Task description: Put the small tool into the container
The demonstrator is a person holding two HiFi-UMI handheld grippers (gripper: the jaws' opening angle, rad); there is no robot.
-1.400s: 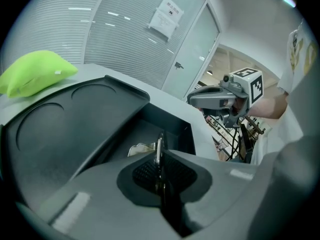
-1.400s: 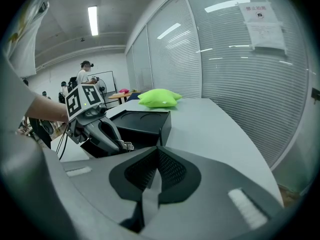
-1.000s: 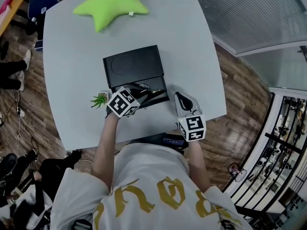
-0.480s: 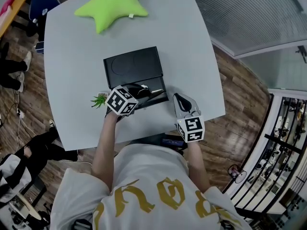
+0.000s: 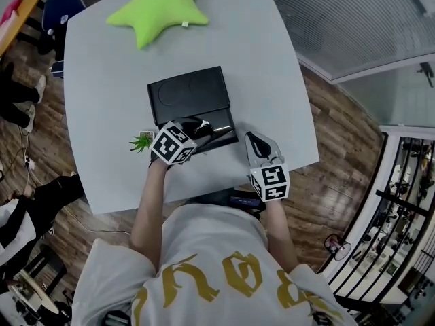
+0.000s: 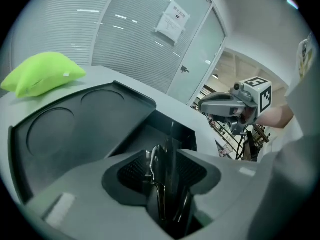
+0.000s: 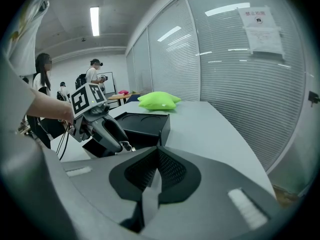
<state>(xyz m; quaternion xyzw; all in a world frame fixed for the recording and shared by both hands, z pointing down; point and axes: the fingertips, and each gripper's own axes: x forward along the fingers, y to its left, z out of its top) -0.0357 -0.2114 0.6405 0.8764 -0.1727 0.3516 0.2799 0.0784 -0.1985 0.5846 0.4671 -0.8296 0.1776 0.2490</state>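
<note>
A black container (image 5: 189, 95) lies mid-table; its flat top has two round recesses and its near end is an open compartment (image 6: 150, 134). My left gripper (image 5: 202, 129) is shut on the small metal tool (image 6: 161, 176), which sticks out past the jaws over that compartment's near edge. The tool (image 5: 219, 130) shows as a thin shiny piece in the head view. My right gripper (image 5: 253, 142) hovers over bare table to the right of the container, jaws shut (image 7: 157, 156) with nothing between them. From the right gripper view the left gripper (image 7: 107, 133) shows beside the container (image 7: 142, 124).
A green star cushion (image 5: 158, 7) lies at the table's far end. A small green plant (image 5: 141, 141) stands just left of my left gripper. The table's near edge (image 5: 204, 194) is close under both hands. People stand on the floor at left.
My left gripper has shifted very slightly with the tool still in it. The right gripper has hardly moved. People on the floor at left have walked.
</note>
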